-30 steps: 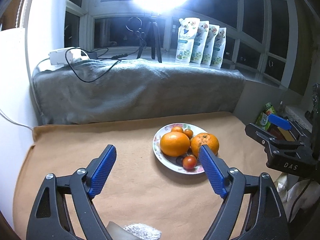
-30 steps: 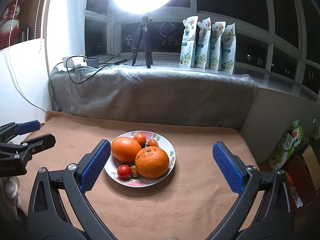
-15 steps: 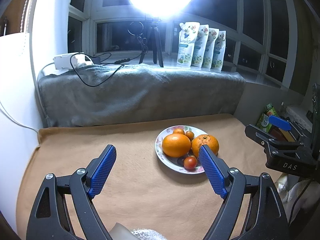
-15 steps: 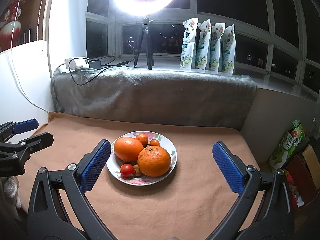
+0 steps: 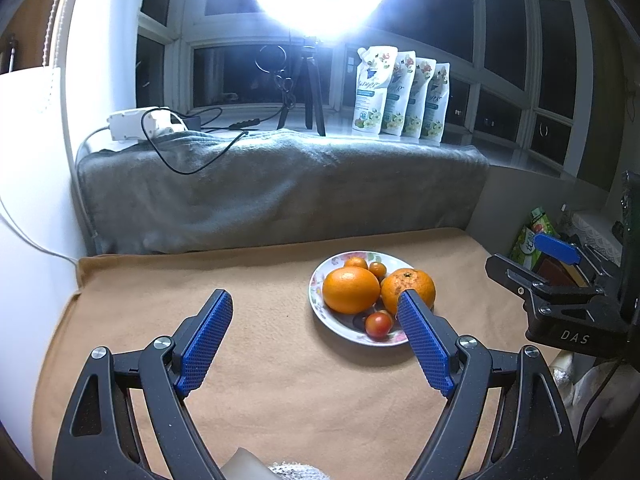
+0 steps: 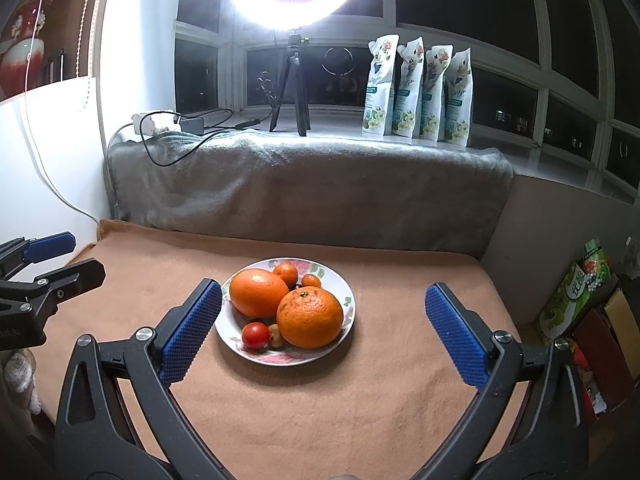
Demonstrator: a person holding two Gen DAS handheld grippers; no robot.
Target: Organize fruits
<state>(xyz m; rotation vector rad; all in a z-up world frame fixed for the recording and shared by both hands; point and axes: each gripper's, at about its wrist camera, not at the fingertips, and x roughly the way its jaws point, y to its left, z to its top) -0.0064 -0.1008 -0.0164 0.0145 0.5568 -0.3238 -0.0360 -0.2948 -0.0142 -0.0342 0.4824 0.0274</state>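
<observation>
A flowered white plate sits on the tan cloth. It holds a smooth orange, a bumpy mandarin, two small oranges, a red cherry tomato and a small pale fruit. My left gripper is open and empty, hovering near the plate's left front. My right gripper is open and empty, its fingers either side of the plate's front. Each gripper shows in the other's view.
A grey blanket covers the ledge behind the cloth. On the sill stand a ring light tripod, several white pouches and a power strip with cables. Boxes and a green packet lie off the right edge.
Both views have shifted slightly: the plate sits a little higher in each frame. Both grippers stay open and empty. The fruit has not moved.
</observation>
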